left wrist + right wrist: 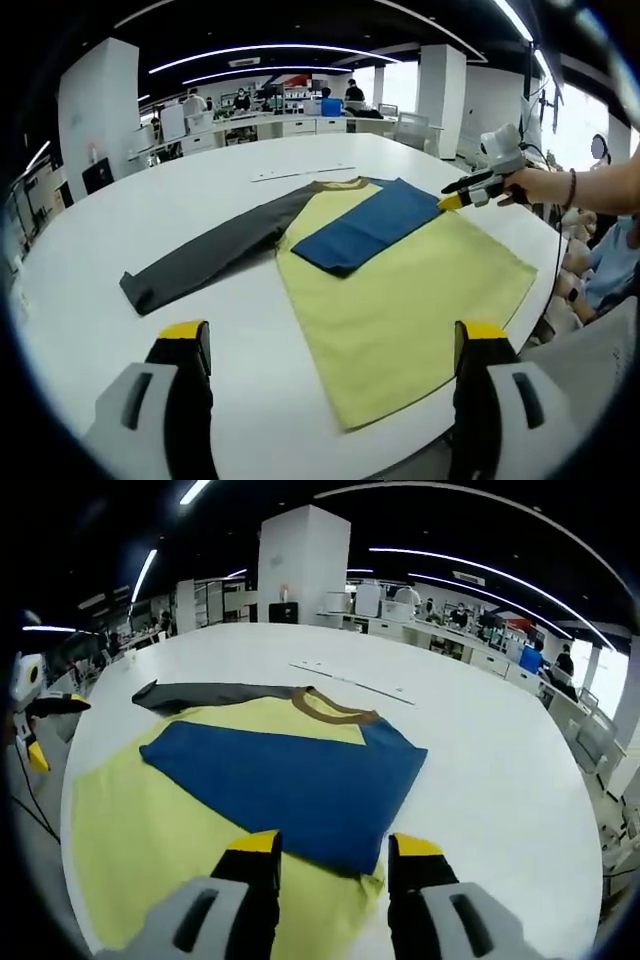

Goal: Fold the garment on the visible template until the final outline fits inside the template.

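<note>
That shirt (400,300) looks light and floppy, so with your left gripper (330,345) and right gripper (328,852) both wide open and empty, I'd pinch the grey sleeve (205,255) at its cuff, the end farthest from the collar (335,710).

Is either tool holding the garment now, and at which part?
Nothing is held. The left tool is open above the table; the right tool is open over the folded blue sleeve.

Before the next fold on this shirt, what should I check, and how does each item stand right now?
1. Blue sleeve folded over the yellow body: ok.
2. Grey sleeve folded in: not ok, it lies spread out on the table.
3. Left gripper free: ok, open, holding nothing.
4. Right gripper free: ok, open, by the blue sleeve's edge.
5. Outline fits the template: cannot tell.
</note>
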